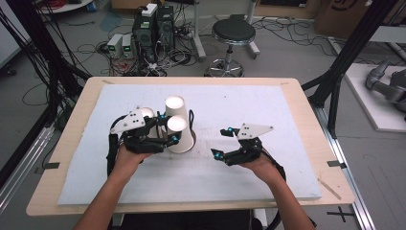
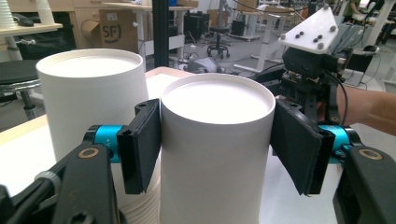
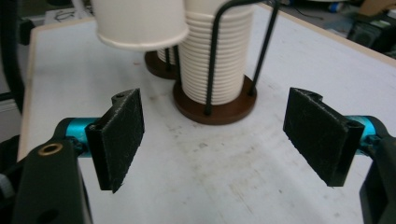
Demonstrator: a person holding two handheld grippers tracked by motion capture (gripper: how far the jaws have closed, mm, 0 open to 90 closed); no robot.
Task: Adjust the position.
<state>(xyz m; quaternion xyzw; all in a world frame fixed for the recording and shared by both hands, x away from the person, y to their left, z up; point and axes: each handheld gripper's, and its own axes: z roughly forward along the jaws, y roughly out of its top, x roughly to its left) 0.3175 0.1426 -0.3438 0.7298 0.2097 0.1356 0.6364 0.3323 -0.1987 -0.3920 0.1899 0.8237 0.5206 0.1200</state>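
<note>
Left gripper (image 1: 167, 129) clamped on an upturned white paper cup (image 2: 217, 140), one black pad (image 2: 140, 144) flat against each side of the cup wall, closed base facing up. In the high view, same cup (image 1: 178, 125) at the near side of the cup stack (image 1: 174, 106), its flared rim over the lower ribbed rims beneath. In the left gripper view, a second white cup column (image 2: 91, 100) just beside the held cup, slightly farther back, not touching the pads.

In the right gripper view, ribbed cup stack (image 3: 212, 60) seated on a round dark brown base (image 3: 219, 109), black wire uprights (image 3: 215, 56) rising along its front. Held cup's rolled rim (image 3: 140, 35) hanging clear of the table beside that stack, a second brown base (image 3: 159, 65) beneath and behind it.

Right gripper (image 1: 227, 143) released, jaws spread wide with nothing between them, pads (image 3: 119, 137) aimed toward the brown base but well short of it. In the high view, positioned to the right of the cup stack, well apart from it, over the white mat (image 1: 268, 110), hand (image 1: 261, 165) behind it. Seen also from the left gripper view, beyond the held cup, grey three-cornered plate (image 2: 310, 28) on top.

White mat spread over a light wooden table (image 1: 306, 96), cup stack near the middle of the mat. Black stool (image 1: 233, 33) on the floor beyond the table's far edge.
</note>
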